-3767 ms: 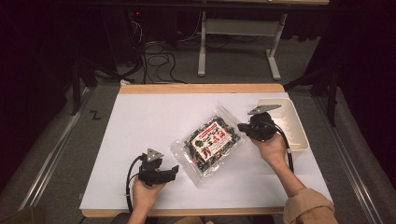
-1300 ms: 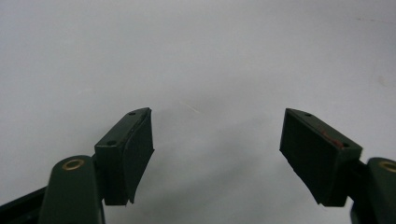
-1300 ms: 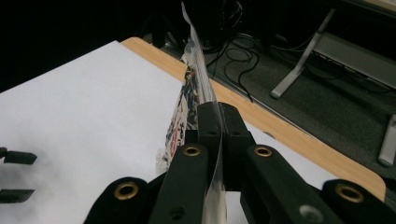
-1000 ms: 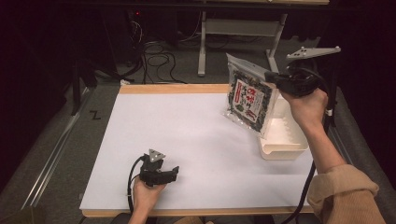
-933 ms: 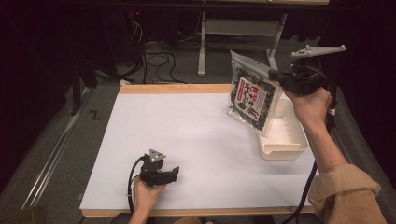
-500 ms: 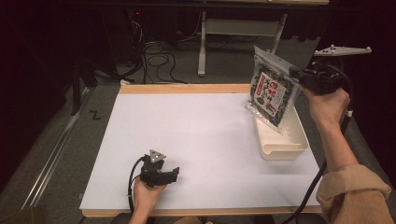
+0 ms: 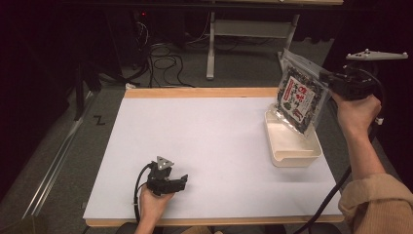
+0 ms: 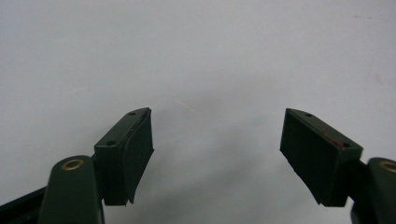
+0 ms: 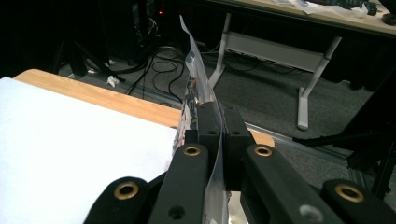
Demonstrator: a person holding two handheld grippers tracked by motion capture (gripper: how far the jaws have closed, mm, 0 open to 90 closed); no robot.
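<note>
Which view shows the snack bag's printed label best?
The high view: the snack bag faces the camera, hanging from the right gripper above the white bin. The right gripper view catches it edge-on; the left gripper view faces bare table.

Dark room, grey carpet [image 7: 58,146], tangled cables [image 7: 165,53]

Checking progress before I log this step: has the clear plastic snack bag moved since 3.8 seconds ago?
Yes. The clear plastic snack bag, then flat mid-table, now hangs from the right gripper above the white rectangular tray.
</note>
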